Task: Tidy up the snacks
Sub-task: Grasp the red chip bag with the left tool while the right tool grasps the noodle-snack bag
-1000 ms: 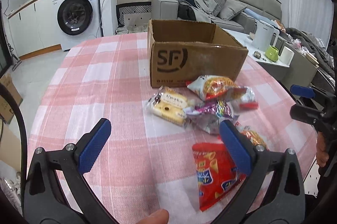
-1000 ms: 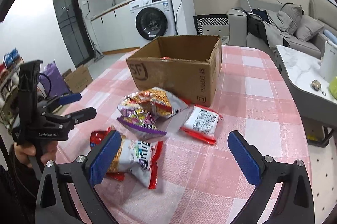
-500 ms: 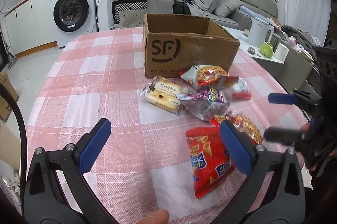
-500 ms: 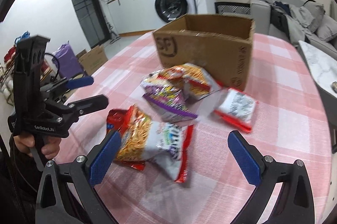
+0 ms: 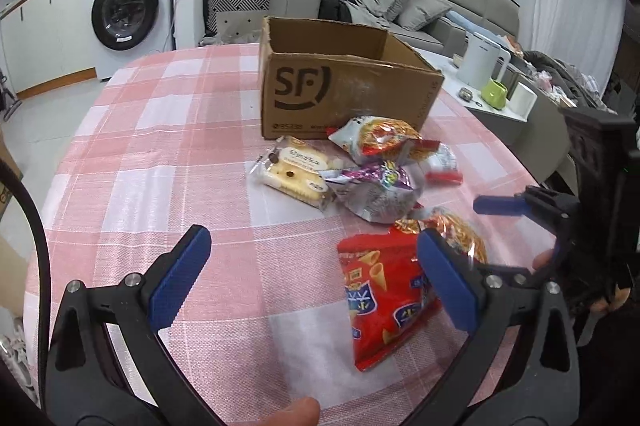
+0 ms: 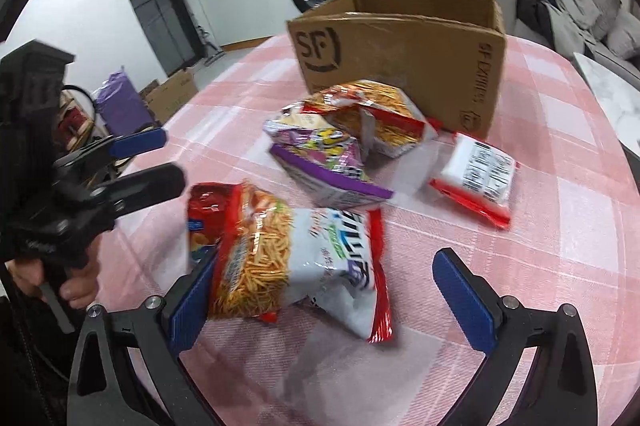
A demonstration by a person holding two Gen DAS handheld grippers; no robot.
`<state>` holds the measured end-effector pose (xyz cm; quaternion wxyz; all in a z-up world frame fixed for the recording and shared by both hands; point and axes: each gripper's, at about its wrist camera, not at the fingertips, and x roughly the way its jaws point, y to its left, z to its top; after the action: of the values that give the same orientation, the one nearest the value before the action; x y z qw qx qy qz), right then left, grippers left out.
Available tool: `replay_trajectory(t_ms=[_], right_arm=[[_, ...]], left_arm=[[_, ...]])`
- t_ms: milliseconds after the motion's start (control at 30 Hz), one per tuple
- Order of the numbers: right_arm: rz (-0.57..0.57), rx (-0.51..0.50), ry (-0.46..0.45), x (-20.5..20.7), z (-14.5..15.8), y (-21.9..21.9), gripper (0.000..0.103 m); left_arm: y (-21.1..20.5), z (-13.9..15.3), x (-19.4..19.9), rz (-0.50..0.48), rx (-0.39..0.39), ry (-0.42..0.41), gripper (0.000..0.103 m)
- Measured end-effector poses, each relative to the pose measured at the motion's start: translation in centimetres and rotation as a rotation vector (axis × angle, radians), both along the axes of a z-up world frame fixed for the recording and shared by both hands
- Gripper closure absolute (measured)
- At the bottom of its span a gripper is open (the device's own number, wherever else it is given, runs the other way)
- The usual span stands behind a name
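Closer since a second ago: my right tool point(image 6: 326, 300), pads apart, straddles the noodle-snack bag point(image 6: 296, 258) at lower centre, long axis left-right; left tool point(image 5: 312, 274) apart, farther.

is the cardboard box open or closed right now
Open. The cardboard box has no lid or flaps over its top, and its inner walls show. Whether anything lies inside, cannot tell.

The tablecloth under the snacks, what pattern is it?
Pink-and-white checks on the tablecloth, clearest in the left wrist view.
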<state>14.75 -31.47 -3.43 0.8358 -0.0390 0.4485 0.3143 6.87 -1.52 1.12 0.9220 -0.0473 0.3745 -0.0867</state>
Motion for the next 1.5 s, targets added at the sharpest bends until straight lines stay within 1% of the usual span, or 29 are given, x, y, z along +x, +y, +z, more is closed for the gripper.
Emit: replay_trajectory(t_ms=[67, 133, 233, 367, 467, 533, 633, 767, 800, 833, 900, 967, 1000, 1167, 1267, 1333, 1400, 1467, 1500], right_arm=[[-0.013, 0.009, 0.023, 0.4, -0.4, -0.3, 0.000], [-0.014, 0.018, 0.036, 0.7, -0.6, -0.4, 0.000], [-0.016, 0.019, 0.033, 0.8, -0.7, -0.6, 0.000], [-0.075, 0.021, 0.023, 1.3, -0.9, -1.1, 0.000], [-0.094, 0.041, 0.047, 1.8, -1.2, -1.4, 0.000], [-0.097, 0.039, 0.041, 1.8, -1.2, -1.5, 0.000], [-0.088, 0.029, 0.024, 1.7, -1.3, -1.4, 0.001], [-0.084, 0.033, 0.008, 1.6, -1.4, -1.0, 0.001], [-0.084, 0.032, 0.004, 1.4, -1.4, -1.0, 0.003], [-0.082, 0.032, 0.001, 1.4, -1.4, -0.9, 0.008], [-0.068, 0.044, -0.004, 1.4, -1.3, -0.8, 0.014], [-0.058, 0.046, -0.003, 1.5, -1.4, -0.5, 0.017], [-0.052, 0.045, -0.005, 1.4, -1.4, -0.4, 0.018], [-0.054, 0.042, -0.011, 1.5, -1.4, -0.2, 0.019], [-0.053, 0.041, -0.015, 1.4, -1.3, -0.2, 0.019], [-0.055, 0.044, -0.016, 1.3, -1.3, -0.4, 0.019], [-0.055, 0.047, -0.017, 1.3, -1.3, -0.5, 0.019], [-0.054, 0.044, -0.016, 1.3, -1.3, -0.5, 0.019], [-0.054, 0.042, -0.016, 1.3, -1.4, -0.5, 0.019]], left_arm=[[-0.3, -0.1, 0.0, -0.003, 0.005, 0.002, 0.001], [-0.4, -0.4, 0.1, -0.016, -0.007, 0.022, 0.001], [-0.8, -0.6, 0.1, -0.031, -0.003, 0.035, 0.001], [-1.5, -0.9, 0.0, -0.068, -0.008, 0.045, 0.001], [-2.0, -1.5, 0.1, -0.083, 0.009, 0.060, 0.001], [-2.3, -2.1, 0.3, -0.082, 0.023, 0.079, 0.001], [-2.5, -2.9, 0.6, -0.084, 0.019, 0.107, 0.001], [-2.5, -3.5, 0.9, -0.087, 0.023, 0.122, 0.001], [-2.4, -3.7, 0.9, -0.088, 0.021, 0.126, 0.001], [-2.4, -3.8, 1.0, -0.090, 0.018, 0.131, 0.001], [-2.4, -4.1, 1.2, -0.098, 0.006, 0.141, 0.001], [-2.5, -4.5, 1.4, -0.109, -0.008, 0.159, 0.001], [-2.5, -4.6, 1.3, -0.115, -0.013, 0.163, 0.002], [-2.8, -5.3, 1.5, -0.160, -0.051, 0.197, 0.017], [-3.2, -5.6, 1.5, -0.181, -0.059, 0.205, 0.021], [-3.3, -5.8, 1.3, -0.197, -0.068, 0.212, 0.021], [-3.6, -5.9, 1.2, -0.207, -0.060, 0.206, 0.024], [-3.6, -5.9, 1.0, -0.224, -0.078, 0.204, 0.032], [-3.6, -5.9, 1.0, -0.231, -0.091, 0.205, 0.034]])
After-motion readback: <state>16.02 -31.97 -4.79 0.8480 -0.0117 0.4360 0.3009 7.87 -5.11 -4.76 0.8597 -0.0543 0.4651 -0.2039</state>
